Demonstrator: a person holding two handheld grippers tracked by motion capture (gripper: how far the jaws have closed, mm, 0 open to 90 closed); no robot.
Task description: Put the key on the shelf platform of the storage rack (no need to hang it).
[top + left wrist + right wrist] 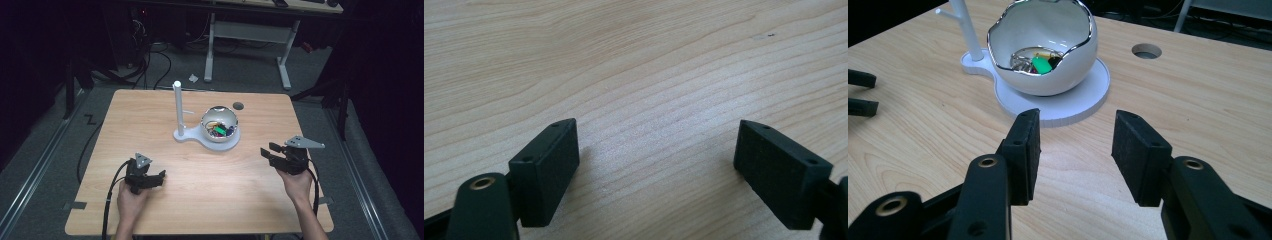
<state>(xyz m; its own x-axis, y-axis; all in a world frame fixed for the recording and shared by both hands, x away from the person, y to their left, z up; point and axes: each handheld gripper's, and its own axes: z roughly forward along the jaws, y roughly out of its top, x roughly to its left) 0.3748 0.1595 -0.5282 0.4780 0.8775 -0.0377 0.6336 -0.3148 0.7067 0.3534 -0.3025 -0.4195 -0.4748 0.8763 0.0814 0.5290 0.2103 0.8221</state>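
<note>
Wooden table [200, 200]: wide bare surface along the near edge and both sides. Left gripper [161, 176], at 7 o'clock from the table centre, is held low by one hand [131, 200]; jaws wide apart over bare wood, holding nothing. One white stand [200, 137] sits at 12 o'clock, with one upright post [177, 107] and one egg-shaped bowl [219, 122] of small coloured items. Right gripper [266, 149] at 4 o'clock points toward the bowl, jaws apart, empty.
</note>
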